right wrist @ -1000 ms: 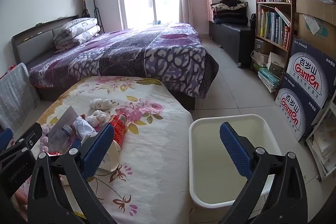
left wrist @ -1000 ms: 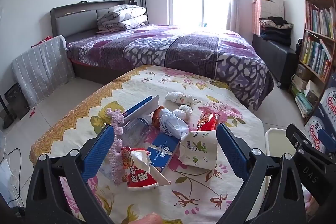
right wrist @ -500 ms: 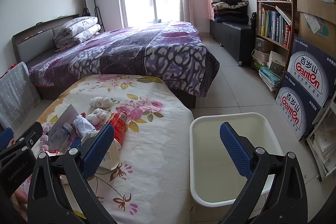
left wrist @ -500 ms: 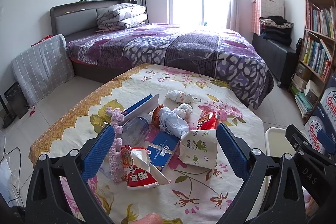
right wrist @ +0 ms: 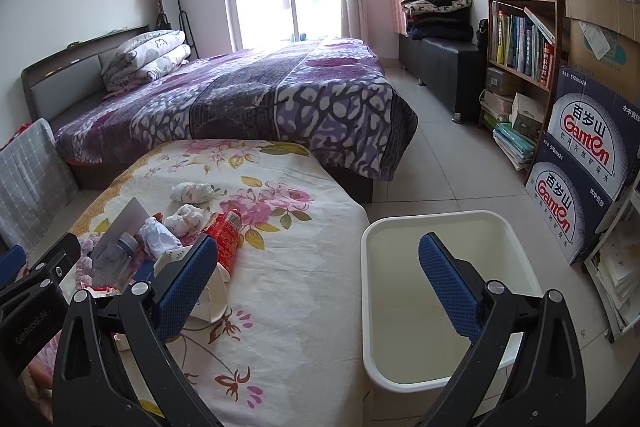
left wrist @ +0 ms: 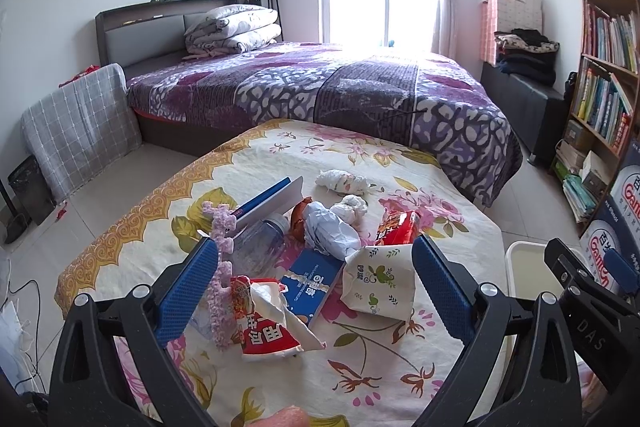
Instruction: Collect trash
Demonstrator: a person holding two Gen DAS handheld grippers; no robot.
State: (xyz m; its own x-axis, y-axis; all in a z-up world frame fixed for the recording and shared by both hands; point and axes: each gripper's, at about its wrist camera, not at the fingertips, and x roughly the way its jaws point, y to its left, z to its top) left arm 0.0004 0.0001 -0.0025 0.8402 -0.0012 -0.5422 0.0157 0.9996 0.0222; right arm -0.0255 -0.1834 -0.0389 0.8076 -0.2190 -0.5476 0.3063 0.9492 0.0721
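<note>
The left gripper (left wrist: 314, 285) is held with its jaws spread wide and nothing between them, above the near part of the floral table cloth (left wrist: 400, 359). The right gripper (right wrist: 318, 277) is likewise spread wide and unloaded, one finger over the cloth's right edge and the other over the white bin (right wrist: 440, 377), which stands on the floor just right of the cloth.

The trash is gathered on the left half of the cloth. Nearest is seen a red-and-white snack bag (left wrist: 266, 327), with a pink knitted strip (left wrist: 222, 267) just to its left. Just behind the bag lie a blue flat box (left wrist: 314, 285) and a white paper pouch with green print (left wrist: 380, 285). Farther in are found a clear plastic bottle (left wrist: 262, 239), a crumpled pale blue paper (left wrist: 330, 229) and a red wrapper (left wrist: 400, 227). A blue-and-white card (left wrist: 270, 201) is propped behind the bottle. Two white wads (left wrist: 342, 183) lie farthest in.

Beyond the cloth a purple-covered bed (left wrist: 320, 87) is seen.
</note>
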